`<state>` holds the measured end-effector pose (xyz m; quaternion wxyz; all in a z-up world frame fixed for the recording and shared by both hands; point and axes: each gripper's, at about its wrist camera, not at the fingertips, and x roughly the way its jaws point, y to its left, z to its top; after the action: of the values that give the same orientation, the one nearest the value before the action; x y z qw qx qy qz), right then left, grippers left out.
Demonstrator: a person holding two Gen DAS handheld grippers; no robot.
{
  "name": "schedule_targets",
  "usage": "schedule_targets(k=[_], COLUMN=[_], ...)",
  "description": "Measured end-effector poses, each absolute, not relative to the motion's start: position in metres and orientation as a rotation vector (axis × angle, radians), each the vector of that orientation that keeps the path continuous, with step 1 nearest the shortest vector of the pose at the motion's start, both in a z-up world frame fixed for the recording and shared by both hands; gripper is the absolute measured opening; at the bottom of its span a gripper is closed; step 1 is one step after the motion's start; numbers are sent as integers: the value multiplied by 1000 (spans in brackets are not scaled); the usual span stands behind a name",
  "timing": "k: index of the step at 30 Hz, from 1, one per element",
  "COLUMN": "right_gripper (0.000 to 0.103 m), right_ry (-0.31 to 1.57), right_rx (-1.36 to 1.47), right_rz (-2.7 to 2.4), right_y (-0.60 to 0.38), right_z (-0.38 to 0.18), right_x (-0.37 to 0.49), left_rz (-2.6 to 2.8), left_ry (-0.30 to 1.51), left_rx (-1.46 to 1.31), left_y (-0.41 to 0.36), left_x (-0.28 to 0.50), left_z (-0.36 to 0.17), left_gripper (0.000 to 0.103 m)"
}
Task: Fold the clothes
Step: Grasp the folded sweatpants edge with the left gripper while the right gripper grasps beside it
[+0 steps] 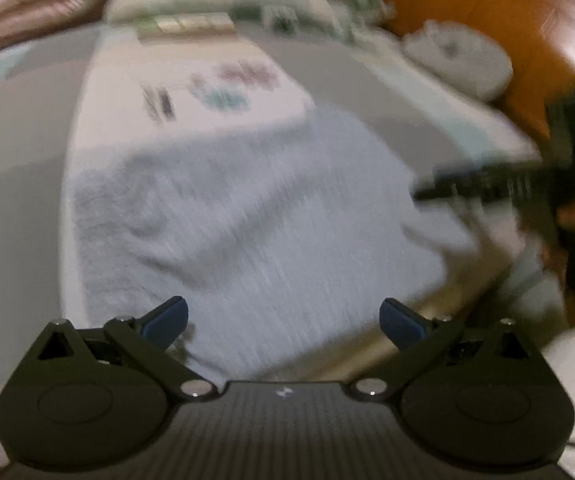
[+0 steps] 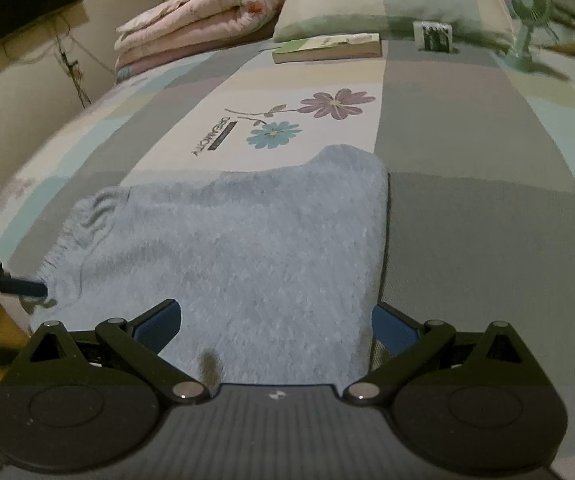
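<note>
Basically soft, light sweater (image 2: 239, 248) on bed (image 2: 467, 152); both grippers, left (image 1: 283, 320) and right (image 2: 275, 326), agape, empty; pinch 6 o'clock hem.

Dim, warm indoor light is seen. The left wrist view is smeared by motion blur; the right is sharper. Edges are bent by fisheye distortion.

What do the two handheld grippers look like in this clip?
Both match: the left gripper and right gripper each have a black ribbed body with a small white mark at centre, two round black side discs, black linkage arms on silver pivot pins, and blue pads on the fingers. No sleeve or cable is clearly visible.
</note>
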<state>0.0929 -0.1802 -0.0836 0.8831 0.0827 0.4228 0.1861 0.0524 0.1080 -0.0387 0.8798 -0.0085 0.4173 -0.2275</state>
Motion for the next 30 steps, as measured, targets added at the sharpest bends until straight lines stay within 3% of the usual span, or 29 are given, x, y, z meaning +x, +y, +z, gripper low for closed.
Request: schedule_targets(k=[3, 15, 21, 30], right_gripper=[103, 103, 103, 103], right_ry=[895, 1045, 1070, 1076], right_rx=[271, 620, 799, 773], right_rz=[392, 535, 608, 653], right_y=[-197, -248, -253, -227], right_z=[-87, -126, -140, -140], right_x=[97, 125, 148, 200], left_rz=[-370, -307, -393, -483], left_ry=[828, 1189, 1204, 1201], left_rx=[-112, -575, -631, -760], left_y=[136, 216, 220, 219], left_x=[74, 133, 150, 190], left_z=[-32, -94, -101, -113], left_gripper=[102, 102, 102, 102])
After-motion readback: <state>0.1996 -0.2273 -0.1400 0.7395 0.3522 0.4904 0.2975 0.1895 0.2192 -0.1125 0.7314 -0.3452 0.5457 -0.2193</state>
